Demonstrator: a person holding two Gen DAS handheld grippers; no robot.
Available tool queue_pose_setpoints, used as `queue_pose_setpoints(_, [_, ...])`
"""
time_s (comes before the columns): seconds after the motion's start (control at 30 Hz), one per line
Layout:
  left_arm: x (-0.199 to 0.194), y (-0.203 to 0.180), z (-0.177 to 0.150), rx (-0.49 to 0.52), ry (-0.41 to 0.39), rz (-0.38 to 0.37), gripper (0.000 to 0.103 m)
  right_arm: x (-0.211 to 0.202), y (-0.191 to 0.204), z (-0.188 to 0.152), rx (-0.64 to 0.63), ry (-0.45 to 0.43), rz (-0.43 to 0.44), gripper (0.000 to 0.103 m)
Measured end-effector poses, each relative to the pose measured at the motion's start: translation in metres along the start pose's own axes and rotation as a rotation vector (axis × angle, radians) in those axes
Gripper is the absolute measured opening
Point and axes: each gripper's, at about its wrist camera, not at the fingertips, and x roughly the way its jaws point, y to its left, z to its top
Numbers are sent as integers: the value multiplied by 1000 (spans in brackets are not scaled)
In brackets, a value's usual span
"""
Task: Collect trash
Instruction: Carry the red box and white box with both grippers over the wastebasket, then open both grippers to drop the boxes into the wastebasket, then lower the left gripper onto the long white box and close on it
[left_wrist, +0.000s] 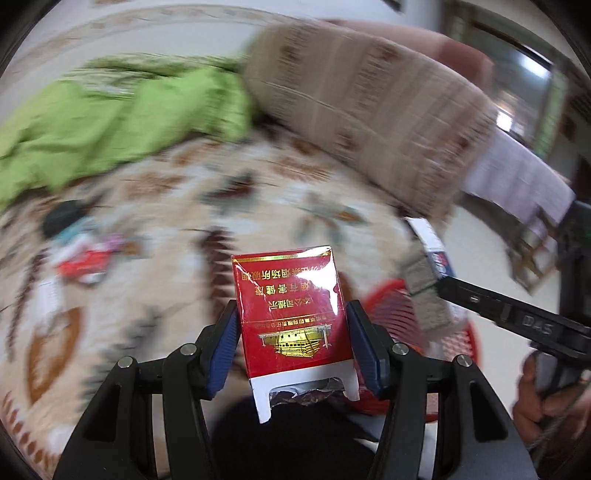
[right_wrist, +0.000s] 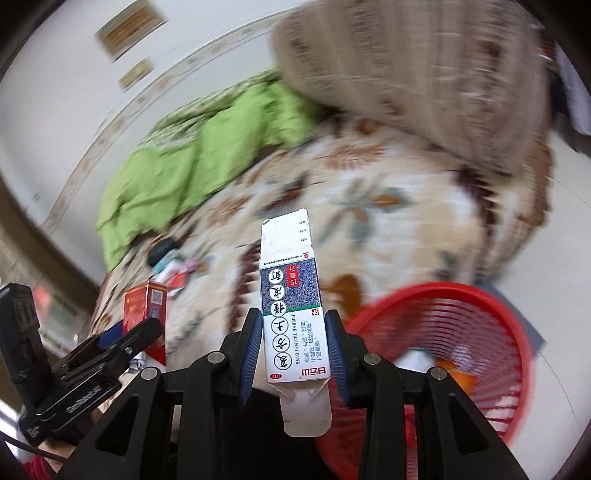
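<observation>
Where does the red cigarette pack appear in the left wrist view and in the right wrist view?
Left wrist view: the red cigarette pack sits at the lower centre, clamped between the left gripper jaws.
Right wrist view: it shows at the left edge, held by the other gripper.
Shared landmark: the red basket, lower right in both views.

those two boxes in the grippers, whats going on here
A person is collecting trash off a bed with a handheld gripper in each hand. The left gripper is shut on a red cigarette pack, its open end toward the camera. The right gripper is shut on a tall white and blue medicine box. A red mesh basket sits just right of the right gripper, with some items already in it. More small litter lies on the floral blanket.
</observation>
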Motion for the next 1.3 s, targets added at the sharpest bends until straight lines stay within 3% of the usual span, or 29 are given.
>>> queue_pose_setpoints(0.23, [48, -62, 9, 82, 151, -220, 58, -24, -61, -7, 111, -11, -102, 38])
queue_pose_setpoints(0.4, [49, -71, 3, 107, 156, -205, 65, -26, -74, -6, 149, -15, -136, 50])
queue_pose_setpoints(0.57, [34, -38, 5, 38, 122, -159, 66, -23, -59, 1, 108, -33, -119, 50])
queue_pose_setpoints(0.77, [15, 27, -5, -87, 93, -33, 66, 4, -15, 7, 4, -5, -48, 50])
queue_pose_setpoints(0.97, [-18, 103, -25, -220, 56, 120, 66, 52, 59, 3, -170, 65, 39, 51])
queue_pose_setpoints(1.3, [-66, 221, -66, -484, 17, 299, 66, 136, 180, -26, -413, 156, 138, 51])
